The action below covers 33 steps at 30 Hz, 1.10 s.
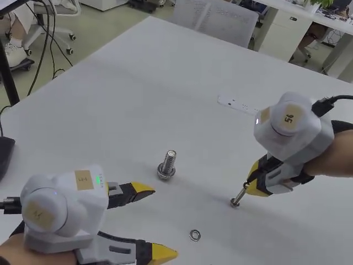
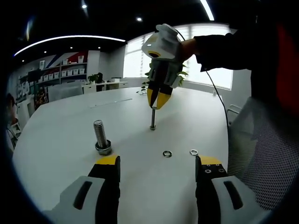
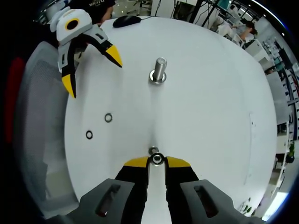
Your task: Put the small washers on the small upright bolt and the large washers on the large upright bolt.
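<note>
Right gripper view showed your right gripper (image 3: 157, 160) pinched on a small washer (image 3: 157, 158) atop the small bolt (image 2: 153, 119); your left gripper (image 2: 159, 160) gaped wide, empty.

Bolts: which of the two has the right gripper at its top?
The small thin bolt, under the right gripper, which pinches a washer. The large thick bolt stands apart, untouched.

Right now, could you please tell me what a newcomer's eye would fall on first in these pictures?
The right gripper draws the eye, its tongs pinched on a small washer at the top of the small upright bolt. To its left in the head view stands the large bolt, and two loose washers lie before the open left gripper.
</note>
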Each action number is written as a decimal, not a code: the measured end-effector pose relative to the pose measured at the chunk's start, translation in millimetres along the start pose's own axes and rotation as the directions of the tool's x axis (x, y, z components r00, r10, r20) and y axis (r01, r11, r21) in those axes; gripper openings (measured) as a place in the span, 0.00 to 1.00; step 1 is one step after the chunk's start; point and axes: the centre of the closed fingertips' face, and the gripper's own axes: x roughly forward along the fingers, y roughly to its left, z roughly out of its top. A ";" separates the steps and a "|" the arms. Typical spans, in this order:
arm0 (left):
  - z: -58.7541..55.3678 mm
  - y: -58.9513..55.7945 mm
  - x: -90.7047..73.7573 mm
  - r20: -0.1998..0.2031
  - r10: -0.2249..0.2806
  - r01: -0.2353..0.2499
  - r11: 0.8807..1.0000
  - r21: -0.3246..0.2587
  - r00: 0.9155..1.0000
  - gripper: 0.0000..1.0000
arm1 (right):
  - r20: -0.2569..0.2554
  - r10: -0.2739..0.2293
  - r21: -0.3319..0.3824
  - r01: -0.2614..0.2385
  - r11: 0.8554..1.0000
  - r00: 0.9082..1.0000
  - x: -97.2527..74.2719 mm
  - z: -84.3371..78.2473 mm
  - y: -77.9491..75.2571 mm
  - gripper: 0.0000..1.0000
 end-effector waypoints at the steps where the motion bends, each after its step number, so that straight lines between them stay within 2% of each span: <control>1: -0.1 0.0 -0.1 0.000 -0.001 0.001 1.000 -0.002 1.000 0.64 | -0.001 0.001 0.003 -0.001 1.000 1.000 0.6 -0.3 -0.4 0.14; 19: -3.8 0.3 -1.3 -0.008 0.003 -0.003 1.000 -0.008 1.000 0.64 | 0.003 0.027 0.016 -0.027 1.000 1.000 14.8 -3.5 1.2 0.14; 33: -8.2 0.9 -3.8 -0.021 0.017 -0.017 1.000 -0.014 1.000 0.64 | -0.009 0.056 0.023 -0.056 0.998 0.998 43.6 -11.1 2.4 0.14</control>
